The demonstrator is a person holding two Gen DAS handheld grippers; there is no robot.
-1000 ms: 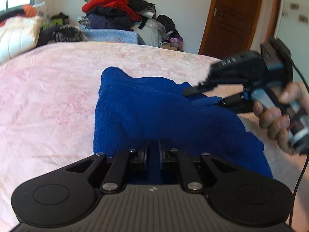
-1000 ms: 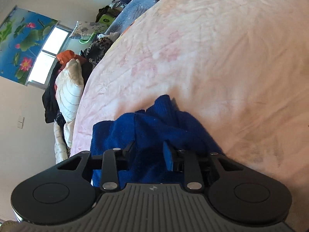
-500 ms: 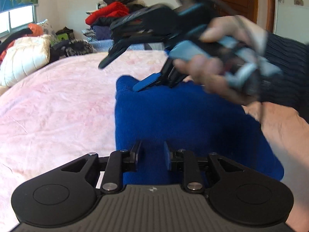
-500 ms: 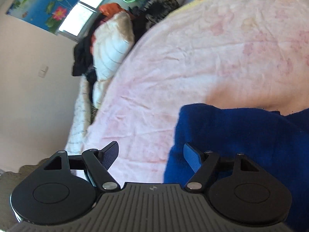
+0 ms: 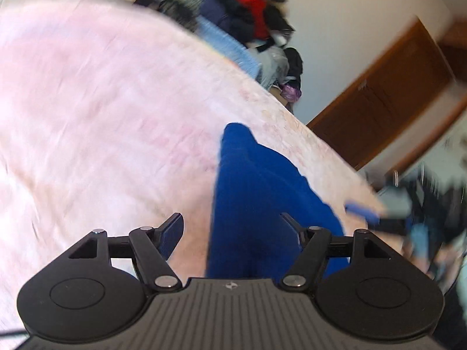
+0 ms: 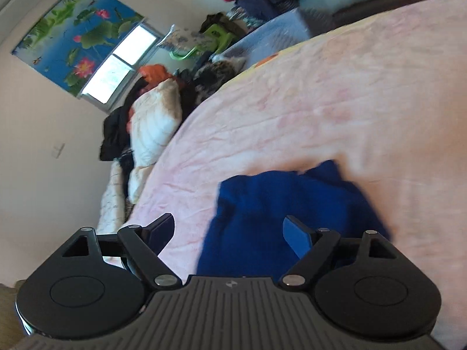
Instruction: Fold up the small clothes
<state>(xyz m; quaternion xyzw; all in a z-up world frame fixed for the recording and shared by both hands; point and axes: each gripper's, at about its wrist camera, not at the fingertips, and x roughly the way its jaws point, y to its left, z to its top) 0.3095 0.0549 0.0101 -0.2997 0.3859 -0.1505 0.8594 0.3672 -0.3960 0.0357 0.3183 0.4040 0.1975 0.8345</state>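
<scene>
A folded blue knit garment (image 5: 256, 192) lies on the pink bedspread (image 5: 102, 110). My left gripper (image 5: 233, 227) hovers over its near edge, tilted, jaws opening wide, pads not pressing the cloth. In the right wrist view the same blue garment (image 6: 289, 204) lies just beyond my right gripper (image 6: 229, 230), whose jaws are also opening with nothing gripped. The right gripper (image 5: 376, 218) shows blurred at the right edge of the left wrist view, in a person's hand.
A heap of red and dark clothes (image 5: 245, 5) is stacked past the bed's far end, beside a brown wooden door (image 5: 388, 99). White quilted bedding (image 6: 151, 122) and dark clothes lie along the bed's left side under a window (image 6: 119, 61).
Both grippers let go of the blue garment and opened wide. The left gripper rolled and shifted sideways. The right gripper swung across and now sits low at the right.
</scene>
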